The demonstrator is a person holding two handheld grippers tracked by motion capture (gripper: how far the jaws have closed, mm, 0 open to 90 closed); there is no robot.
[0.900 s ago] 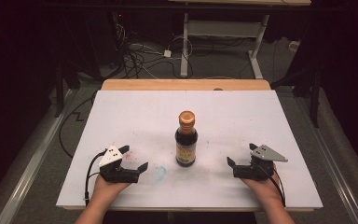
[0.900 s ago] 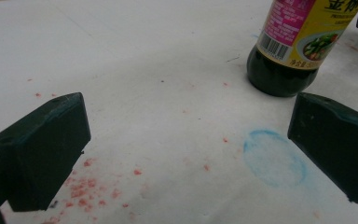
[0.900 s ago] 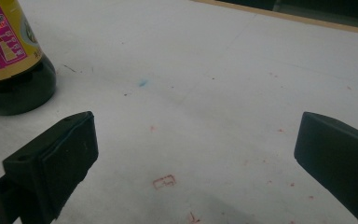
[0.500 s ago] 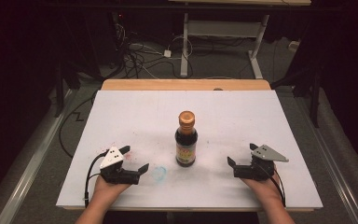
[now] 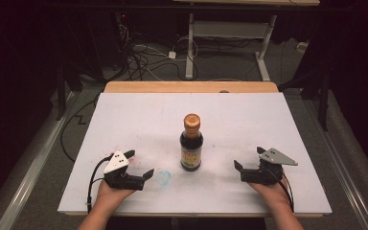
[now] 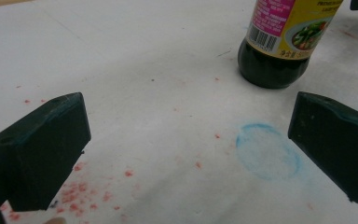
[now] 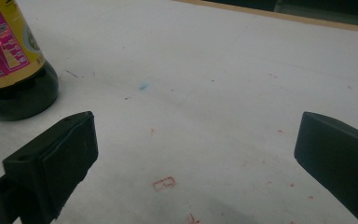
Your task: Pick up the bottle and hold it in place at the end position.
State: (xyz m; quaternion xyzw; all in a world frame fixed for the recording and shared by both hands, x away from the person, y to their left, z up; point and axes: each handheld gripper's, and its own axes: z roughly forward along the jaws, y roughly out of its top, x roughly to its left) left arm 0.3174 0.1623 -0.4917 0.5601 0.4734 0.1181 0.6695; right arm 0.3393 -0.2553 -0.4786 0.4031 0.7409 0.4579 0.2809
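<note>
A dark bottle (image 5: 191,143) with a brown cap is stood upright on the white table (image 5: 139,115). It is placed between the two grippers, well apart from both.

The left gripper (image 5: 137,164) is held low near the front edge of the table. Its jaws are spread wide and nothing is gripped by them. In the left gripper view, the bottle (image 6: 284,42) is seen ahead of the fingers (image 6: 42,151), closer to the right-hand finger, and it is not touched. A faint blue ring (image 6: 268,151) is drawn on the table between the fingers, nearer the right-hand one. Small red specks (image 6: 86,193) are scattered beside the left-hand finger.

The right gripper (image 5: 248,162) is held low on the other side. Its jaws are spread wide too, and nothing is held. In the right gripper view, the bottle (image 7: 14,60) is seen ahead of the left-hand finger (image 7: 56,165), a little apart from it. A small red square mark (image 7: 164,183) is seen on the table between the fingers.
</note>
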